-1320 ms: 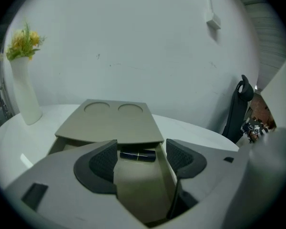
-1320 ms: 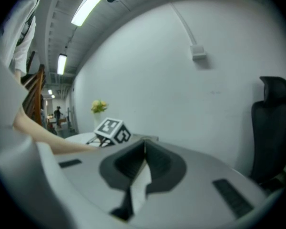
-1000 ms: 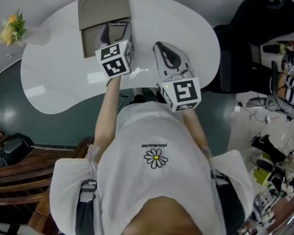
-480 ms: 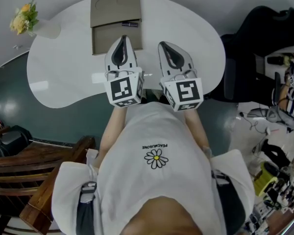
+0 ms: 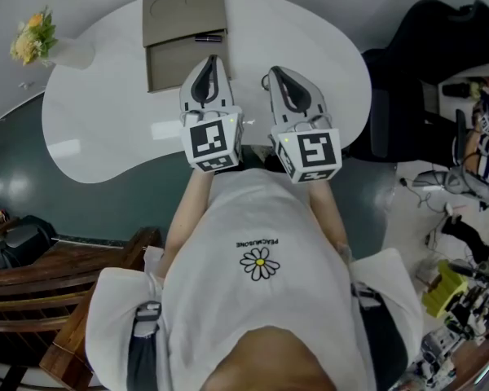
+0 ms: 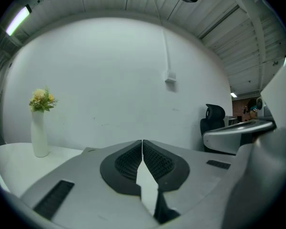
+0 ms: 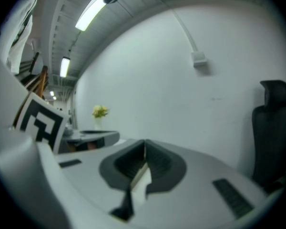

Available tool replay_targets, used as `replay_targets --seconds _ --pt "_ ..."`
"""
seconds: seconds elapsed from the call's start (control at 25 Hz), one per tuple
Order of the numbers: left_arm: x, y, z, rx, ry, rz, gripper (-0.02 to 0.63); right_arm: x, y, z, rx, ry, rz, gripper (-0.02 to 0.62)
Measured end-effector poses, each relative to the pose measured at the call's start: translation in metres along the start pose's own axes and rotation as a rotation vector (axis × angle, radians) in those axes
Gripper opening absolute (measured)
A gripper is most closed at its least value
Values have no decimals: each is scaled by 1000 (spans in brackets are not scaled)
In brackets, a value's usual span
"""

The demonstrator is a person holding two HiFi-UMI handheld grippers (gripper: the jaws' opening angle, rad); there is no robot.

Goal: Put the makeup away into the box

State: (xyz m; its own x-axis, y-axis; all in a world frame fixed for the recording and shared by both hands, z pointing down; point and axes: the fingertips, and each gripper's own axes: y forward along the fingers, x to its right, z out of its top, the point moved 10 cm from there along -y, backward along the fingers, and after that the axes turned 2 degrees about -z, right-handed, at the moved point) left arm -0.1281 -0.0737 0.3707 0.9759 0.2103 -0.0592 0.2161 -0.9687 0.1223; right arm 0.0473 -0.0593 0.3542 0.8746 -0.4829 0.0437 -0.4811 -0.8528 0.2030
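Note:
A taupe box [image 5: 187,59] lies open at the table's far side, its lid [image 5: 183,8] folded back. A dark makeup stick [image 5: 208,37] lies in the box along its far edge. My left gripper [image 5: 211,59] hovers just in front of the box, jaws shut with nothing between them; in the left gripper view the left gripper [image 6: 142,141] has its pads meeting at the tip. My right gripper [image 5: 271,72] is held beside it, over the white table [image 5: 106,129], also shut and empty, as the right gripper [image 7: 144,143] shows in its own view.
A white vase of yellow flowers [image 5: 33,43] stands at the table's far left corner; the vase [image 6: 39,128] also shows in the left gripper view. A black office chair [image 5: 424,63] is to the right of the table. A wooden chair [image 5: 57,275] is at the near left.
The left gripper has drawn back from over the box toward the person and risen, and its jaws went from open to shut. The makeup stick stays in the box. The right gripper has barely moved.

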Motion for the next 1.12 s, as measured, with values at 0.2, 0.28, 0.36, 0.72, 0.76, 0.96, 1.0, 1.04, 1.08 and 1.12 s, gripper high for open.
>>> replay_targets --seconds 0.2,0.28,0.36,0.72,0.76,0.96,1.0,1.04,1.08,1.12 --pt "25 18 -11 -64 -29 -168 175 15 -17 -5 -11 15 -65 31" --pt "38 26 -18 -95 -22 -222 225 22 -24 -7 -14 22 -90 31" --pt "51 33 -28 -135 -13 -272 267 30 -30 -9 -17 29 -118 31" --pt "77 57 -103 -420 1 -370 336 52 -51 -13 -23 50 -235 31" --pt "79 59 -113 -463 23 -381 336 54 -54 -14 -24 50 -246 31" --pt "84 66 -152 -610 111 -390 334 66 -70 -16 -34 49 -308 31" --pt "84 67 -157 -625 120 -388 334 68 -72 -17 -35 49 -318 31" --pt "85 69 -161 -639 121 -387 334 70 -75 -17 -36 48 -327 31" --pt "85 70 -163 -652 117 -387 334 72 -77 -17 -38 46 -334 31" --pt "87 70 -166 -663 111 -387 334 74 -79 -18 -40 44 -340 31"
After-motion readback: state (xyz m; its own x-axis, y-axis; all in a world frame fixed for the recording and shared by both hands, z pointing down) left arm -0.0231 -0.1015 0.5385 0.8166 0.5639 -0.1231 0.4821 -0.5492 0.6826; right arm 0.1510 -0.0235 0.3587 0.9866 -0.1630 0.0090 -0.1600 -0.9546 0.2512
